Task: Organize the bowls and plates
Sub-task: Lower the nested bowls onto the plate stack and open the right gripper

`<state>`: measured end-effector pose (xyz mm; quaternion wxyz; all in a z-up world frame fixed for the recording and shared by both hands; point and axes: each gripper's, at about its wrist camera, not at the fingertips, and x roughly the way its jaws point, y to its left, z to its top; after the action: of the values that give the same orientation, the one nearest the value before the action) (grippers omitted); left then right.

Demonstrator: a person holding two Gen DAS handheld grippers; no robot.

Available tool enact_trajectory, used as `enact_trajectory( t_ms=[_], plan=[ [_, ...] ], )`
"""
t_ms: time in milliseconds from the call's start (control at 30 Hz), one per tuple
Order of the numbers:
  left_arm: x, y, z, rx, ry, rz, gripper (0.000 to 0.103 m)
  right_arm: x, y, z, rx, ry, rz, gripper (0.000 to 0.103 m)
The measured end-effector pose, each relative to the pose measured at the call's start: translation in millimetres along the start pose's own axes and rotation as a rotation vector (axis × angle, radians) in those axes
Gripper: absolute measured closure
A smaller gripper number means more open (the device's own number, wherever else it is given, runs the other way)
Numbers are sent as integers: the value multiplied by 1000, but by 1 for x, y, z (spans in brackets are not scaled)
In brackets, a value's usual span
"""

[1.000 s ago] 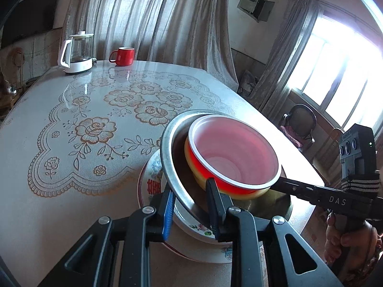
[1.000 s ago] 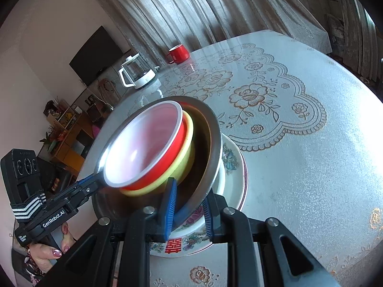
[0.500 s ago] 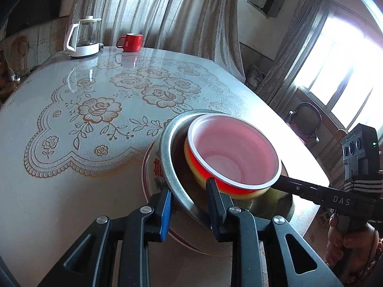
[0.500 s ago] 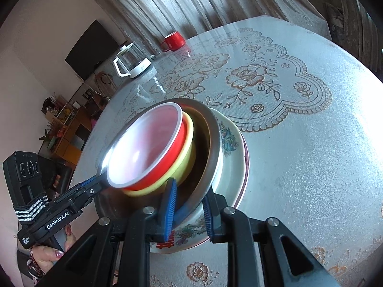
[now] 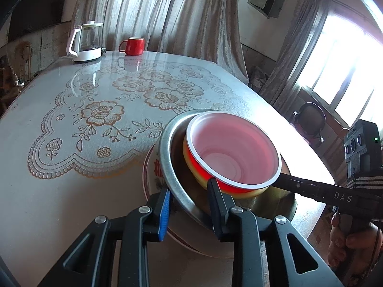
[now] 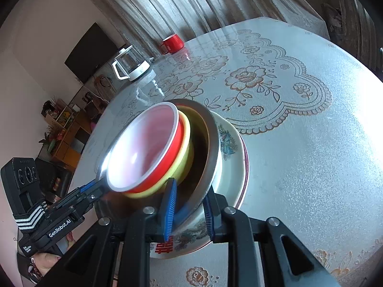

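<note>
A red bowl (image 5: pixel 234 157) with a white inside sits nested in a yellow bowl (image 6: pixel 184 153), and both rest inside a steel bowl (image 5: pixel 172 174) that stands on a patterned plate (image 6: pixel 229 162) near the table's (image 5: pixel 47 191) edge. The left gripper (image 5: pixel 189 203) pinches the steel bowl's near rim between its 2 fingers; the right gripper (image 6: pixel 188 208) pinches the same bowl's rim from the opposite side. Far across the floral tablecloth (image 5: pixel 100 114) stand a red mug (image 5: pixel 132 46) and a glass kettle (image 5: pixel 86 41).
</note>
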<state>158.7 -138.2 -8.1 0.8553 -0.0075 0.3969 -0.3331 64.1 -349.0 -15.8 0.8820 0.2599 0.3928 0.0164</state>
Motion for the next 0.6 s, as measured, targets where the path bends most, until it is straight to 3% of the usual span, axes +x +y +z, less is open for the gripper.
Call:
enact_trajectory(
  t_ms=[367,433,600],
  plan=[
    [-3,0,-2,2,-5,13,69,-1,2,-2,-8,-12,-19,79],
    [-5,2,-4,-1,-3,23,57,-4,2,-2,-2,-19,-28,68],
    [-16,11,-11,-44,-16,14,39,-18,-3,-8,8,-41,-47,65]
  ],
)
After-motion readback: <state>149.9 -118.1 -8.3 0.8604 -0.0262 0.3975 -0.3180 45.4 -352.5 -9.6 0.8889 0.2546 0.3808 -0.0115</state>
